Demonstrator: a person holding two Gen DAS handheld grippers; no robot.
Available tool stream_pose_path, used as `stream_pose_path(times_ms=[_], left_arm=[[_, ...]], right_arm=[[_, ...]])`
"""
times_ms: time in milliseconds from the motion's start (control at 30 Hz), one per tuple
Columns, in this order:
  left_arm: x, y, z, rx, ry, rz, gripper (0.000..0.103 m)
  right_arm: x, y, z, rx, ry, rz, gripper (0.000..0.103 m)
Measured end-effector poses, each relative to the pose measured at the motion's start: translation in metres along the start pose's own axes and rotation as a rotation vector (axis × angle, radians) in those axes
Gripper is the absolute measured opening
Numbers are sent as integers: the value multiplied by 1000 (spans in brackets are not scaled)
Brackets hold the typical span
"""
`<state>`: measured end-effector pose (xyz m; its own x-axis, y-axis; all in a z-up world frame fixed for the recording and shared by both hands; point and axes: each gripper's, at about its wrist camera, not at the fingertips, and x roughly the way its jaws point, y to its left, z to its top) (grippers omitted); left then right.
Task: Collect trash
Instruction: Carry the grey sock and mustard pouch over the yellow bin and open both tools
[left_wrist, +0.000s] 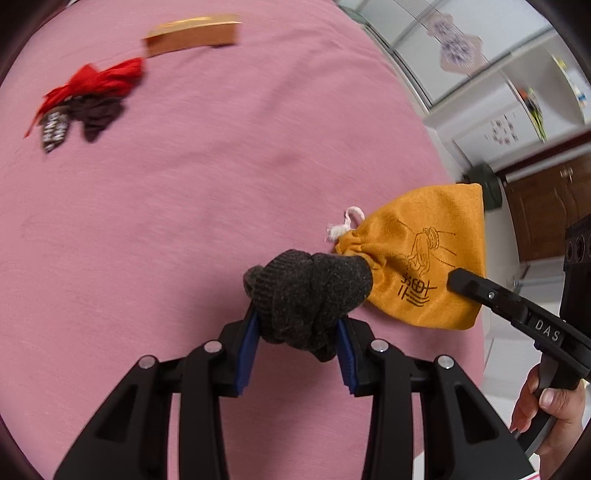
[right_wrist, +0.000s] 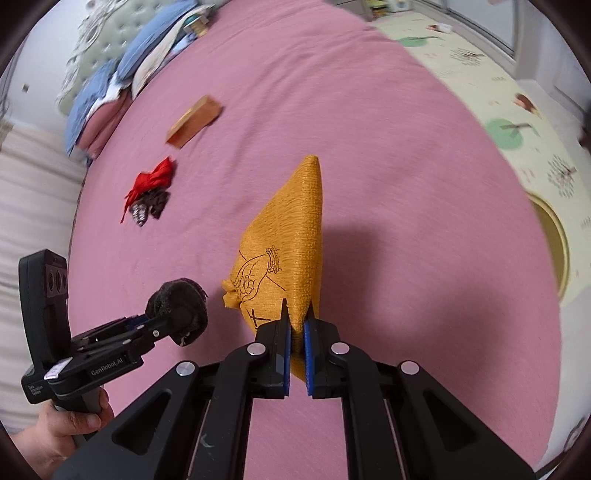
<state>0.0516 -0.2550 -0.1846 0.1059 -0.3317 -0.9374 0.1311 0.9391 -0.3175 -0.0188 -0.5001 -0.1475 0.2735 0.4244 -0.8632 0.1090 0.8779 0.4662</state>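
Note:
My left gripper (left_wrist: 297, 325) is shut on a balled dark grey knitted sock (left_wrist: 308, 295), held above the pink bedsheet (left_wrist: 184, 221). The sock's end touches the gathered mouth of an orange drawstring pouch (left_wrist: 424, 258). My right gripper (right_wrist: 297, 314) is shut on that orange pouch (right_wrist: 288, 236), pinching its fabric edge so the pouch hangs over the bed. In the right wrist view the left gripper (right_wrist: 173, 314) with the sock (right_wrist: 177, 306) is at the lower left, close to the pouch's mouth. The right gripper's fingers (left_wrist: 480, 288) show at the right of the left wrist view.
A red and brown cloth scrap pile (left_wrist: 88, 99) (right_wrist: 147, 192) and a tan wooden block (left_wrist: 192, 35) (right_wrist: 194, 122) lie farther up the bed. Pillows (right_wrist: 122, 70) sit at the headboard. A patterned floor mat (right_wrist: 517, 122) borders the bed. A hand (left_wrist: 546, 402) grips the right tool.

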Motion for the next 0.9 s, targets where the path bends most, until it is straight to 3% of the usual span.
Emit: stream_pose_path(times_ms=[533,900], left_arm=[[56,-174,-4,308,94,-62,38],[93,-259,18,458,134,-74,38]], right_arm=[[-83,-142,-40,267,-146,-80,6],[-117,-210,-37,366,-211,-110,6]])
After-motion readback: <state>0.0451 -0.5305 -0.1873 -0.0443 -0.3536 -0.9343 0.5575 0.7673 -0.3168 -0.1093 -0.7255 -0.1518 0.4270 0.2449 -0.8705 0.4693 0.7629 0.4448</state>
